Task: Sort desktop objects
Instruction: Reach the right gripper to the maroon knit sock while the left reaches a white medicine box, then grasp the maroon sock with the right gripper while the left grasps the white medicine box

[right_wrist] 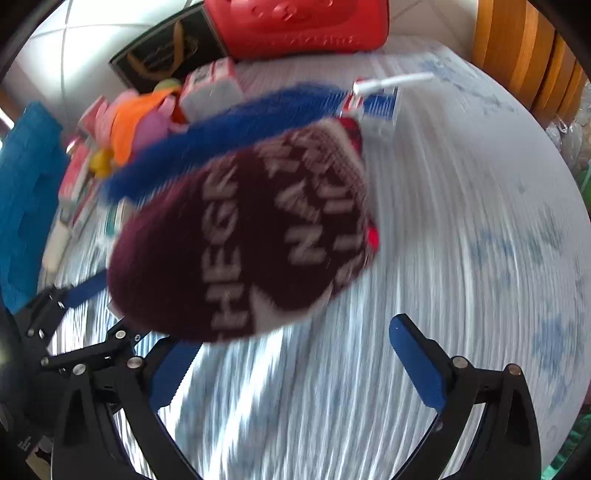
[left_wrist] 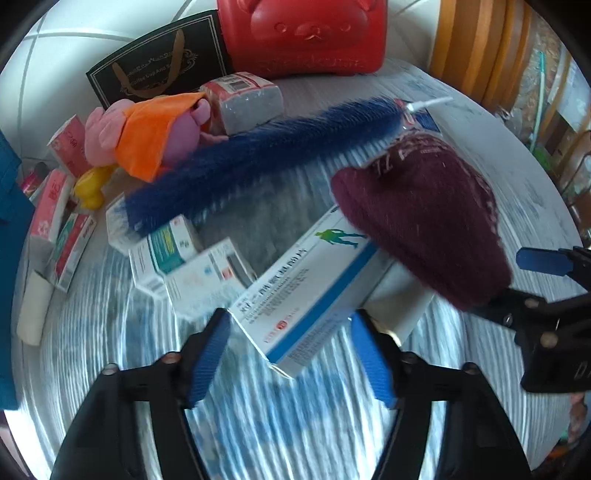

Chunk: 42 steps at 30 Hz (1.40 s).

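Note:
A white and blue medicine box (left_wrist: pixel 314 284) lies tilted just ahead of my left gripper (left_wrist: pixel 291 354), whose blue pads are open on either side of its near end, not clamped. A maroon knitted hat (left_wrist: pixel 424 221) with white letters lies beside the box; it also shows in the right wrist view (right_wrist: pixel 243 236). My right gripper (right_wrist: pixel 291 365) is open right behind the hat, which overlaps its left finger. A long blue brush (left_wrist: pixel 258 158) lies across the table behind both, also in the right wrist view (right_wrist: pixel 236 129).
Several small medicine boxes (left_wrist: pixel 177 254) lie left of the big box. A pink plush toy with orange cloth (left_wrist: pixel 155 133), a yellow toy (left_wrist: pixel 90 188), tissue packs (left_wrist: pixel 55 206), a black paper bag (left_wrist: pixel 159 62) and a red case (left_wrist: pixel 306 33) stand at the back. A blue cloth (right_wrist: pixel 26 184) is at left.

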Tool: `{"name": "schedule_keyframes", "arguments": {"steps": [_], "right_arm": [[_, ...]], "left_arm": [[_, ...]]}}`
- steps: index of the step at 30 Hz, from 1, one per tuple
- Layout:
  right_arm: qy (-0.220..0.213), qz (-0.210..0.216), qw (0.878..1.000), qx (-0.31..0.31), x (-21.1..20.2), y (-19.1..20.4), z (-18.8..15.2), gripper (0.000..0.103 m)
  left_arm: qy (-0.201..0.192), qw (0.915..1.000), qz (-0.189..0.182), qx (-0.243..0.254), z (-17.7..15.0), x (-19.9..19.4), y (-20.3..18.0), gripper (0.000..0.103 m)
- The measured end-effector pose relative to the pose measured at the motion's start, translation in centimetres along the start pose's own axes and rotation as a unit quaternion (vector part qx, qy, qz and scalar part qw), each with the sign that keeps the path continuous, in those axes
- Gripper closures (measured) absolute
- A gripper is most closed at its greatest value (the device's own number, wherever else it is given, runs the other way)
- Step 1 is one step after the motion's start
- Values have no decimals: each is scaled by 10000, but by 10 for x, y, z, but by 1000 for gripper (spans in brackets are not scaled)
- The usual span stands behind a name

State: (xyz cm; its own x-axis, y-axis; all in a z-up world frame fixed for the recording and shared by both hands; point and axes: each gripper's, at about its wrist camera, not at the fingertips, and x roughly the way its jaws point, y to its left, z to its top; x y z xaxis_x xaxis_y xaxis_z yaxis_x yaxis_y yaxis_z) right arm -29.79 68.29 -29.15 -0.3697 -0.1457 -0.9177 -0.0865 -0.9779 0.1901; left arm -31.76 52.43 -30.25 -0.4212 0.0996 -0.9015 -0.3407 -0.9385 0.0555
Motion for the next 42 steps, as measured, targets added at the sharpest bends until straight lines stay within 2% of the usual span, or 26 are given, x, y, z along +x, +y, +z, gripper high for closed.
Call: {"name": "schedule_keyframes", "arguments": {"steps": [3,7,10,12,17,21,22,23,24,26,27,29,32,33,34,35,39,42], "right_arm": [[-271,-11,9996,1,-3,0,28,2],[-785,-32,9969,40,-14,3,69,2],[-1199,-80,9927,69,-23,6,101,2],[-1324,-117,9911,100,-23,5,120,2],[-1372,-172,9902,201,-14,1,144,1],[-1006,-147,9948,58,5,-1,141,0],[-907,-115,9958,14,10,-1,138,2],[-833,-71,9965,-21,13,-1,135,20],[-759,-50,9971,-42,16,-1,132,46],[-629,-86,9980,-52,22,-1,127,62],[-604,-101,9981,-53,23,-2,125,67],[-589,-68,9982,-27,23,-4,122,67],[-594,-54,9982,-23,21,-7,120,67],[-593,-53,9982,-38,21,-7,121,67],[-582,-51,9983,-58,21,-6,120,67],[-564,-43,9984,-74,21,-6,119,67],[-437,-35,9990,-108,26,-7,108,67],[-414,-66,9991,-114,32,-8,101,67]], "left_arm": [[-50,9999,14,-125,20,9,9,46],[-232,9995,-77,-213,44,9,18,53],[-330,9991,-63,-265,63,11,27,52],[-307,9990,-63,-313,76,21,32,50],[-220,9994,66,-259,93,44,33,32],[-243,9992,47,-303,98,50,31,32],[-262,9992,21,-293,97,50,30,37],[-272,9992,-8,-278,95,49,29,44],[-291,9992,-53,-265,93,47,28,47],[-342,9990,-157,-260,90,42,27,58],[-356,9988,-200,-268,89,39,26,60],[-374,9986,-261,-255,87,35,23,65],[-359,9989,-213,-220,87,34,19,63],[-322,9991,-178,-210,88,35,18,60],[-244,9994,-158,-189,90,39,17,49],[-151,9996,-155,-160,91,44,16,43],[-106,9994,-252,-207,94,55,10,45],[-268,9991,-280,-148,98,54,4,55]]}}
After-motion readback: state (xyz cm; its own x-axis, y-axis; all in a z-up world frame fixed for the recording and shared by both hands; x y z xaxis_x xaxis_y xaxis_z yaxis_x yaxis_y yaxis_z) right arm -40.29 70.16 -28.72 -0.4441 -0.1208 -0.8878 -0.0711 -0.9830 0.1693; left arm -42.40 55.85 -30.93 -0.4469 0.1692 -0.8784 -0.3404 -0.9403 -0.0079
